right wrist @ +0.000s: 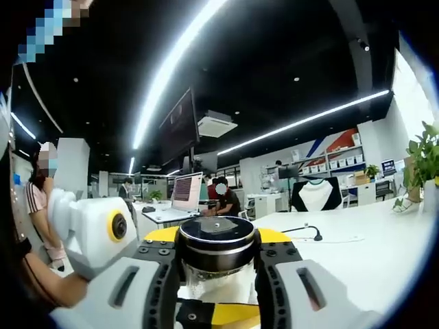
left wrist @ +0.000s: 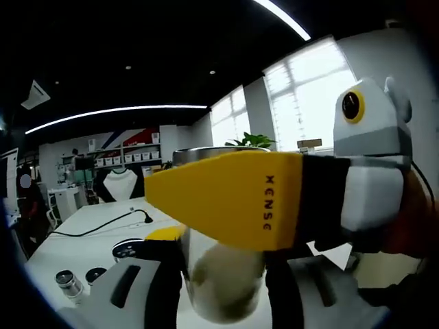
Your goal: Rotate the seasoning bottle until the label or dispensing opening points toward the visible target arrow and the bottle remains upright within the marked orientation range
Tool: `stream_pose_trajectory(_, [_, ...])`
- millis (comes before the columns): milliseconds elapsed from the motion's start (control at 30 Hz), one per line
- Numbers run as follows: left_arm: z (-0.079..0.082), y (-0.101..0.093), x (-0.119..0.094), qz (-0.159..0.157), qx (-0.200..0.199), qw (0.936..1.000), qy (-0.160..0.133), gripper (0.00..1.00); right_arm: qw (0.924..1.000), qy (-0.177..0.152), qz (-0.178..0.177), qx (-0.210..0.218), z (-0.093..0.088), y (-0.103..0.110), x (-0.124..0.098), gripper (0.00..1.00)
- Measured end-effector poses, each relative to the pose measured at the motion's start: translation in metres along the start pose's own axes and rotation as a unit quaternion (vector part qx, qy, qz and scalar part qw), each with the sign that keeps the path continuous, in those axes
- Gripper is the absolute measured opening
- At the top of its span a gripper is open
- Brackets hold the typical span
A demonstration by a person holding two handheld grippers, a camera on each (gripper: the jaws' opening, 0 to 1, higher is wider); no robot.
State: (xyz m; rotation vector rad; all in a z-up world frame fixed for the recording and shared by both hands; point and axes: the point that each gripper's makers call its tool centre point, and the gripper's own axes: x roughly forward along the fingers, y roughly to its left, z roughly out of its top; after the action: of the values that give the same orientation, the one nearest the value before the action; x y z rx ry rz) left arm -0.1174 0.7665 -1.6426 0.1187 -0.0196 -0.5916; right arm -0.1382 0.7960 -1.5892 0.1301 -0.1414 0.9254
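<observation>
Lighting and picture quality: bright room under a dark ceiling, strong fisheye warp.
Ceiling light strips [right wrist: 171, 65] glare white; windows [left wrist: 309, 96] blown out in left gripper view; tabletop [right wrist: 370, 233] evenly lit, faint shadows; straight lines bow toward edges; nearest foreground parts soft, slightly blurred.

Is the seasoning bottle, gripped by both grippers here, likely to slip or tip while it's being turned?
The seasoning bottle looks like clear glass, so probably smooth, rigid, and breakable if dropped. Powder fills only its lower part, so it probably resists tipping. The right gripper clamps near its black cap; slipping seems unlikely.
</observation>
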Motion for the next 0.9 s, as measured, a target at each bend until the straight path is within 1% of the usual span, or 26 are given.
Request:
stream_pose_trajectory(67, [-0.001, -0.003, 0.000, -0.015, -0.011, 0.9998, 0.001, 0.49, 0.9997, 0.003, 0.023, 0.003, -0.001, 0.004, -0.001, 0.38])
stream_pose_trajectory(100, [0.000, -0.006, 0.001, -0.027, -0.021, 0.9994, 0.000, 0.49, 0.9994, 0.004, 0.033, 0.006, -0.001, 0.005, -0.001, 0.38])
stream_pose_trajectory(133, [0.000, -0.006, 0.000, -0.032, -0.026, 0.9991, -0.002, 0.49, 0.9993, 0.005, 0.037, 0.008, 0.000, 0.004, -0.002, 0.38])
stream_pose_trajectory(167, [0.000, -0.006, 0.000, -0.035, -0.021, 0.9992, -0.004, 0.49, 0.9988, 0.005, 0.049, 0.007, 0.001, 0.004, -0.003, 0.38])
stream_pose_trajectory(233, [0.001, -0.008, -0.001, -0.040, -0.019, 0.9990, -0.006, 0.49, 0.9982, 0.005, 0.058, 0.013, 0.001, 0.005, -0.004, 0.38])
stream_pose_trajectory(267, [0.001, -0.010, -0.001, -0.049, -0.028, 0.9984, -0.007, 0.49, 0.9975, 0.005, 0.069, 0.016, 0.001, 0.006, -0.004, 0.38])
stream_pose_trajectory(333, [0.001, -0.011, 0.000, -0.058, -0.034, 0.9977, -0.008, 0.49, 0.9966, 0.007, 0.079, 0.019, 0.001, 0.006, -0.005, 0.38])
stream_pose_trajectory(433, [0.002, -0.014, -0.001, -0.069, -0.037, 0.9969, -0.009, 0.49, 0.9940, 0.008, 0.109, 0.003, 0.002, 0.010, -0.006, 0.38])
stream_pose_trajectory(567, [0.004, -0.017, 0.000, -0.079, -0.042, 0.9958, -0.016, 0.48, 0.9887, 0.001, 0.150, 0.002, 0.005, 0.013, -0.009, 0.38])
stream_pose_trajectory(600, [0.004, -0.018, 0.000, -0.078, -0.040, 0.9960, -0.017, 0.48, 0.9890, 0.000, 0.148, 0.002, 0.005, 0.011, -0.009, 0.38])
stream_pose_trajectory(667, [0.006, -0.017, 0.000, -0.071, -0.026, 0.9970, -0.020, 0.48, 0.9875, -0.006, 0.157, -0.003, 0.007, 0.013, -0.010, 0.38])
stream_pose_trajectory(800, [0.009, -0.014, 0.001, -0.055, -0.017, 0.9980, -0.025, 0.48, 0.9885, -0.015, 0.150, -0.010, 0.009, 0.013, -0.009, 0.39])
stream_pose_trajectory(867, [0.011, -0.012, 0.002, -0.047, -0.027, 0.9981, -0.028, 0.48, 0.9906, -0.017, 0.135, -0.014, 0.010, 0.011, -0.008, 0.39])
stream_pose_trajectory(900, [0.010, -0.009, 0.003, -0.036, -0.024, 0.9987, -0.026, 0.48, 0.9931, -0.013, 0.114, -0.021, 0.010, 0.008, -0.007, 0.39])
